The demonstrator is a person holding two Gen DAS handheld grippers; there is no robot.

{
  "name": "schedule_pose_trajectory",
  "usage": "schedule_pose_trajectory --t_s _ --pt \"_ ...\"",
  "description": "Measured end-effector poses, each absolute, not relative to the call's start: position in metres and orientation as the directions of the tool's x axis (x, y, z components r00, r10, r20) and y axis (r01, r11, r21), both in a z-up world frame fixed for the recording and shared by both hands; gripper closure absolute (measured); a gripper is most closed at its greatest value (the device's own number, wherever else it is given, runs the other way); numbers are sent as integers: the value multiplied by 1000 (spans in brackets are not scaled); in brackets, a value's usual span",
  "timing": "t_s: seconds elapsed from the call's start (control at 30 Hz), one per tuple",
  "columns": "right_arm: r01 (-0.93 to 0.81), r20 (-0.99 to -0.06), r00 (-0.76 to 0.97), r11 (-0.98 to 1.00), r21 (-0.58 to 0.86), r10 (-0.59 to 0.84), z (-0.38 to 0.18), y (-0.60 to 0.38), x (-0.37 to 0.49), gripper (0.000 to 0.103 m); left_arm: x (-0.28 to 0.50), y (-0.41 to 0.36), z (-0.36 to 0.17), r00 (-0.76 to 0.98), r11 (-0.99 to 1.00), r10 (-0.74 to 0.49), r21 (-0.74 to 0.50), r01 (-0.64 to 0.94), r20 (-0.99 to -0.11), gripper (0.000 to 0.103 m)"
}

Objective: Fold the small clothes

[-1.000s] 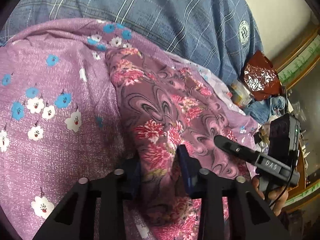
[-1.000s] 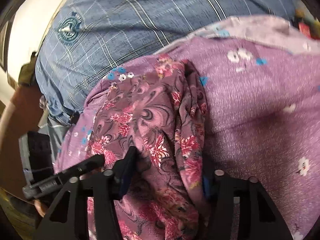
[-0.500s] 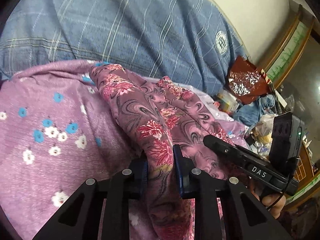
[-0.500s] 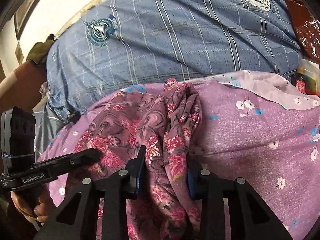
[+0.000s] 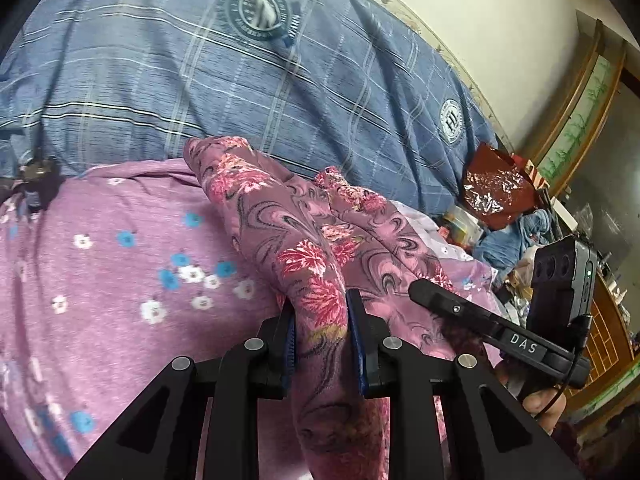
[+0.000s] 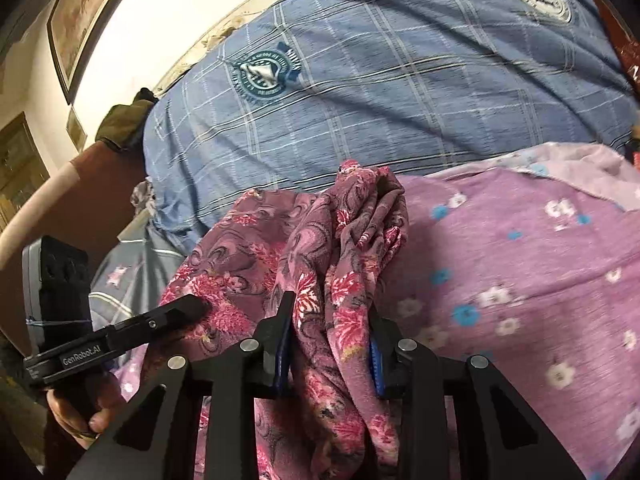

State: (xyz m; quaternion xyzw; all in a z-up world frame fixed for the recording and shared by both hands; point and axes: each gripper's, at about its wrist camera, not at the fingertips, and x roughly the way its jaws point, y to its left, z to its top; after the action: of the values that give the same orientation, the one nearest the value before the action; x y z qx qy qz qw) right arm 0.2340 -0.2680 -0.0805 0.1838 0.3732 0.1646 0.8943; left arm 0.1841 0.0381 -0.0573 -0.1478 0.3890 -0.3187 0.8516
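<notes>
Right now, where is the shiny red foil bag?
In the left wrist view, the shiny red foil bag lies at the right edge, against the blue checked quilt, above the clutter.

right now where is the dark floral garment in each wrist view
Left wrist: the dark floral garment runs from centre down between the left gripper fingers.
Right wrist: it sits centre, bunched in the right gripper.
Shared landmark: the blue plaid bedding's round crest.
</notes>
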Motion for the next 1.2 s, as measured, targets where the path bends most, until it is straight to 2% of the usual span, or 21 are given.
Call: schedule_pose_trajectory --t_s 0.3,0.6,1.2 --pt "-163 -615 623 849 502 483 -89 -241 224 74 155 67 -48 499 779 -627 -469 417 -598 82" --pt "-157 -632 603 849 504 487 -99 -233 212 74 148 64 -46 489 801 -597 -439 407 -636 82" --pt "-101 -694 536 853 512 480 -134 -225 209 74 158 64 -81 432 844 -533 -419 335 -727 82"
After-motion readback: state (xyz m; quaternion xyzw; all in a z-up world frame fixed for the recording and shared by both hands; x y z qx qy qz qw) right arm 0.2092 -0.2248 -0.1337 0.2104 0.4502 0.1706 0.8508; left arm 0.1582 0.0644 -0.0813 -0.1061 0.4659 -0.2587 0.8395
